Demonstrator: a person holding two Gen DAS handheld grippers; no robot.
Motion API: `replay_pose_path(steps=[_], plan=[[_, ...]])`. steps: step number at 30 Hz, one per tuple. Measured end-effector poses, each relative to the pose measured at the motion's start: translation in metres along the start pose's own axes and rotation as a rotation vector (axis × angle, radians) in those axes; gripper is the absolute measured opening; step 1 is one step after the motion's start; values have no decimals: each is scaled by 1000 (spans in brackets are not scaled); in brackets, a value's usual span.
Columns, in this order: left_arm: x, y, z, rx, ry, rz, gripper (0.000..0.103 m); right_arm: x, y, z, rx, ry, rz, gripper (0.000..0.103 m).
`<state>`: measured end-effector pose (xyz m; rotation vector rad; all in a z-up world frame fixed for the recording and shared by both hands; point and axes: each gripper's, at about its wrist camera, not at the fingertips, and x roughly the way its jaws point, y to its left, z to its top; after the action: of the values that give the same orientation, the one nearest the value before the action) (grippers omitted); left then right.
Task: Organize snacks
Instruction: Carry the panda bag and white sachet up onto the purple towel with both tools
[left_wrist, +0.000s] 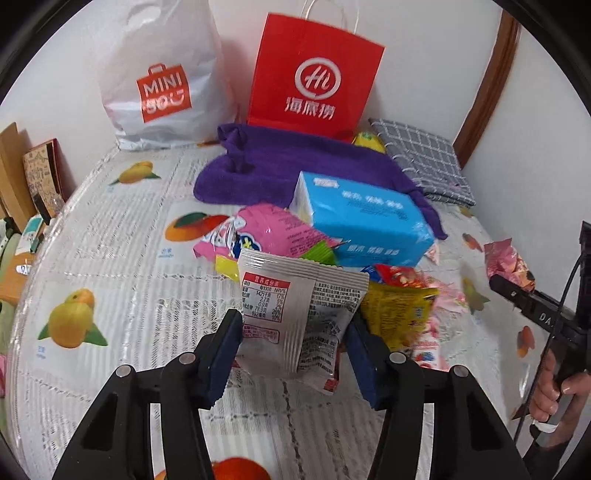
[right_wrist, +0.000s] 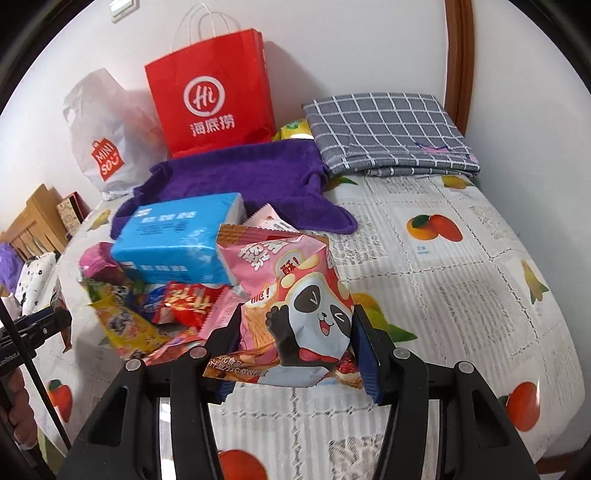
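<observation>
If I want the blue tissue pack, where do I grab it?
Grip the blue tissue pack across its short width, jaws on the two long sides, coming down from above. It lies flat on top of the snack pile, so its top and long sides are exposed.

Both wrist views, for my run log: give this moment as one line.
left tongs: shut on silver packet | right tongs: shut on panda packet | snack pile: beside blue tissue pack

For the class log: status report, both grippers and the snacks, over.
Left gripper shut on silver packet. Right gripper shut on panda packet. Tissue pack atop snack pile.
</observation>
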<state>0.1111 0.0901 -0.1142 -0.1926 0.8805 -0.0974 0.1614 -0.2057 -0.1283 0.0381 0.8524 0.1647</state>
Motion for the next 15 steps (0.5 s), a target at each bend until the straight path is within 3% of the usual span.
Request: replay_pose_path(steps=[15], plan=[[-44,-29,33,45,-82,-26,53,-45,20,12,-36,-64,10,52]])
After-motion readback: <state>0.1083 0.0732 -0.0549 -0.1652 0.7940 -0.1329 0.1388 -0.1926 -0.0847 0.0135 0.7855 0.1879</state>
